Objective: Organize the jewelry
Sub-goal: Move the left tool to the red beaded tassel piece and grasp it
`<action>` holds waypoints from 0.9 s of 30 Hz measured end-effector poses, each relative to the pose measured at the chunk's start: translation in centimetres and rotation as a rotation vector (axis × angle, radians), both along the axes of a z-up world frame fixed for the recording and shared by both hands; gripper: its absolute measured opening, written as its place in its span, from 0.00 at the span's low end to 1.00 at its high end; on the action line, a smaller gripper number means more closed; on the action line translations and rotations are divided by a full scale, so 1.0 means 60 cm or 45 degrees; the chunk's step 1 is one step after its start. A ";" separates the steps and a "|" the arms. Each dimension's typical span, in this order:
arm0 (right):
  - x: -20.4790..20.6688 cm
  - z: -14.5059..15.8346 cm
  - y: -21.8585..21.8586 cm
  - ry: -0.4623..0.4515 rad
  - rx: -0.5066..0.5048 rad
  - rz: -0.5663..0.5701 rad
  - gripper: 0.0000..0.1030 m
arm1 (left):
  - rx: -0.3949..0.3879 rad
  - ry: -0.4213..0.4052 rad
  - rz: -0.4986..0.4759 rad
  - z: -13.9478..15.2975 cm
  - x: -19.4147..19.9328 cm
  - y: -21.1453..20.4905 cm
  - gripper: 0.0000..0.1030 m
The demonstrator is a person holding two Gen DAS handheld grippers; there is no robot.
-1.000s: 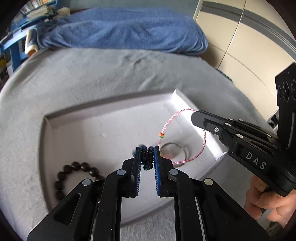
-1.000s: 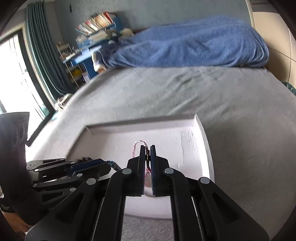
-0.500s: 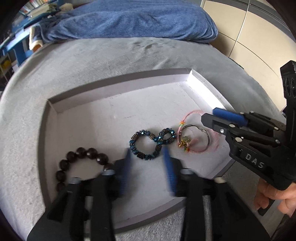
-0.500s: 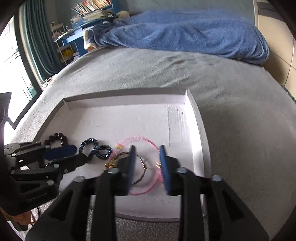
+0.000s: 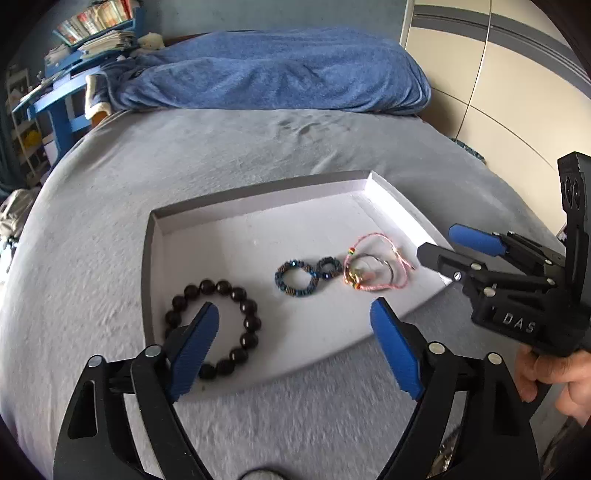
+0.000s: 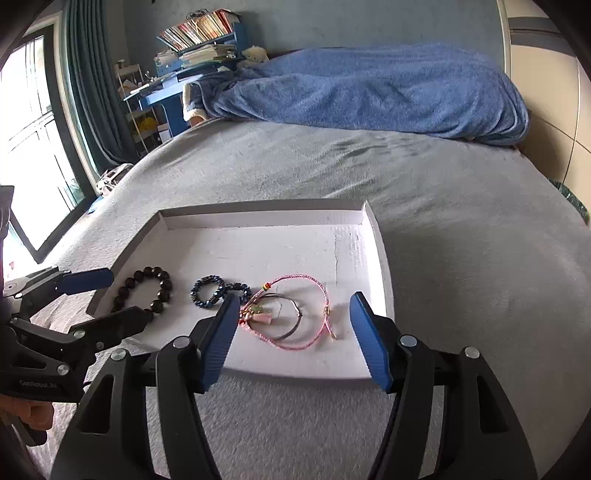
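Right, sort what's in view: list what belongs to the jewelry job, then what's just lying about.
Job:
- white tray
- dark bead bracelet
- blue bead bracelet
- pink cord bracelet
- left tool, open
- right tool, open

Lying about:
- blue blanket
- stacked books
- curtain

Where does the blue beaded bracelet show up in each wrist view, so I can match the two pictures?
Left wrist view: the blue beaded bracelet lies twisted into two loops at the middle of the white tray, right of the dark bead bracelet.
Right wrist view: the blue beaded bracelet lies left of centre, partly behind one blue pad.
Shared landmark: the pink cord bracelet, just to its right in both.
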State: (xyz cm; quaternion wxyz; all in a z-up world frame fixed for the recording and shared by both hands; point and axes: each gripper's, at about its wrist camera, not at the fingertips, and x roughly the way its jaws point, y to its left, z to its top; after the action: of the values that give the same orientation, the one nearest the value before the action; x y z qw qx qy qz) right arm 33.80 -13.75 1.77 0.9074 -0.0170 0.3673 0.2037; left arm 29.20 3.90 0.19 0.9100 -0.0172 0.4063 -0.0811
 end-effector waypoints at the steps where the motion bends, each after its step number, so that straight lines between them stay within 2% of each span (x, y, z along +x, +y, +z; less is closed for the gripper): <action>1: -0.006 0.002 -0.002 -0.001 0.006 -0.002 0.62 | -0.006 -0.008 0.012 0.001 -0.009 0.002 0.87; 11: -0.081 0.004 -0.026 0.015 0.088 -0.042 0.72 | -0.041 -0.053 0.070 0.008 -0.093 0.010 0.88; 18: -0.137 0.012 -0.048 0.004 0.133 -0.066 0.73 | -0.003 -0.078 0.048 0.010 -0.147 0.001 0.89; 27: -0.176 0.018 -0.068 0.000 0.151 -0.102 0.73 | -0.014 -0.066 0.042 -0.007 -0.207 -0.009 0.89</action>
State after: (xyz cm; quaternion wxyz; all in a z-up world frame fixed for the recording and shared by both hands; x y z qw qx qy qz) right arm 23.27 -17.85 2.83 0.9142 0.0515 0.3549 0.1888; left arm 16.76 3.34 -0.21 0.9213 -0.0267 0.3819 -0.0688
